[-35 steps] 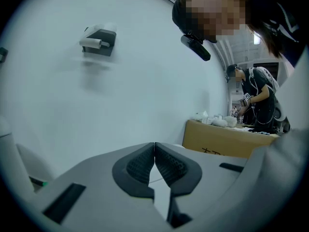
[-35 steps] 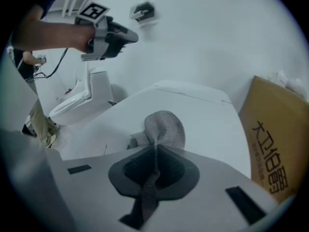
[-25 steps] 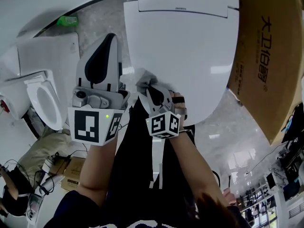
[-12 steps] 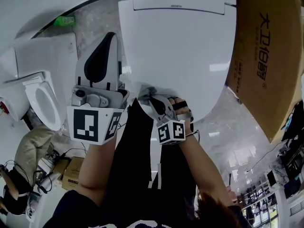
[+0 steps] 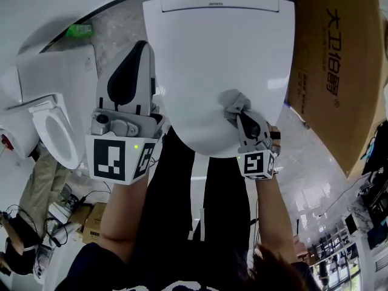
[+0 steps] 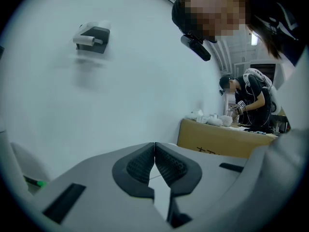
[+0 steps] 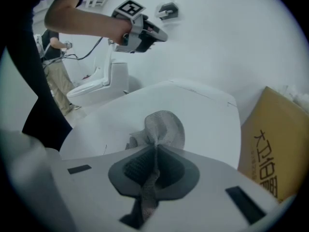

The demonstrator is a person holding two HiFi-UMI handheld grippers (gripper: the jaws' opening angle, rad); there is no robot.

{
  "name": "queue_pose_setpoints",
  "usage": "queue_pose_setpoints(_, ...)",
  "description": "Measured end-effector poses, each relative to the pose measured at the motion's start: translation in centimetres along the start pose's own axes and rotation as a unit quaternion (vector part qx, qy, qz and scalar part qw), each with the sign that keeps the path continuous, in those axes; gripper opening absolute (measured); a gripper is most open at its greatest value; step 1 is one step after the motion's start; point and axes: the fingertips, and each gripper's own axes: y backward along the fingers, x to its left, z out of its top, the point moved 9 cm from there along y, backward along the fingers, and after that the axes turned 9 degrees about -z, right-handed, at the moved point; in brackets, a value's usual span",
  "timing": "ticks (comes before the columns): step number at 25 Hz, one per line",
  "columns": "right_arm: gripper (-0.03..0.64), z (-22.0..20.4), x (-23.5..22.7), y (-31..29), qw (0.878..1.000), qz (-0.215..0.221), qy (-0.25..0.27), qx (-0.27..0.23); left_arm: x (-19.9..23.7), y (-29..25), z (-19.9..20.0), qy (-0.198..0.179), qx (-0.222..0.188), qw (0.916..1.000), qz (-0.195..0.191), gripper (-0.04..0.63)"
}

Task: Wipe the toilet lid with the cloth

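Note:
The white toilet lid [image 5: 218, 59] is closed and fills the middle of the head view. A grey cloth [image 5: 233, 100] rests on the lid's front right part, and my right gripper [image 5: 241, 115] is shut on it. In the right gripper view the cloth [image 7: 163, 127] bunches up from between the jaws over the lid [image 7: 193, 115]. My left gripper [image 5: 142, 50] hangs left of the lid, off its edge. Its jaws meet in the left gripper view with nothing between them, so the left gripper [image 6: 154, 151] is shut.
A tall cardboard box [image 5: 336, 65] stands close to the lid's right side. A second white toilet [image 5: 51, 126] with its seat showing sits at the left. A wall-mounted fixture [image 6: 91, 35] hangs on the pale wall. Another person [image 6: 248, 98] works behind the box.
My right gripper has carried the cloth from the lid's front left edge across to its front right. The left gripper has stayed in place.

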Motion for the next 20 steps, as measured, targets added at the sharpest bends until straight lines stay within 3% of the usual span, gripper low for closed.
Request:
queue_pose_setpoints(5,0.035,-2.3,-5.1,1.1,0.991,-0.099,-0.082,0.024,-0.5,0.1,0.2,-0.003,-0.001,1.0,-0.005,0.02)
queue_pose_setpoints(11,0.034,-5.4,-7.1,2.8,0.961,-0.188,-0.197,0.049,-0.9,0.6,0.2,-0.002,-0.003,1.0,-0.005,0.021)
queue_pose_setpoints(14,0.034,-5.3,-5.8,2.9,0.96,-0.191,-0.2,0.049,-0.8,1.0,0.1,-0.002,-0.005,1.0,-0.003,0.021)
queue_pose_setpoints(20,0.034,-2.9,-1.6,2.2,0.98,-0.123,-0.153,0.033,-0.7,1.8,0.1,-0.001,-0.007,1.0,0.005,0.021)
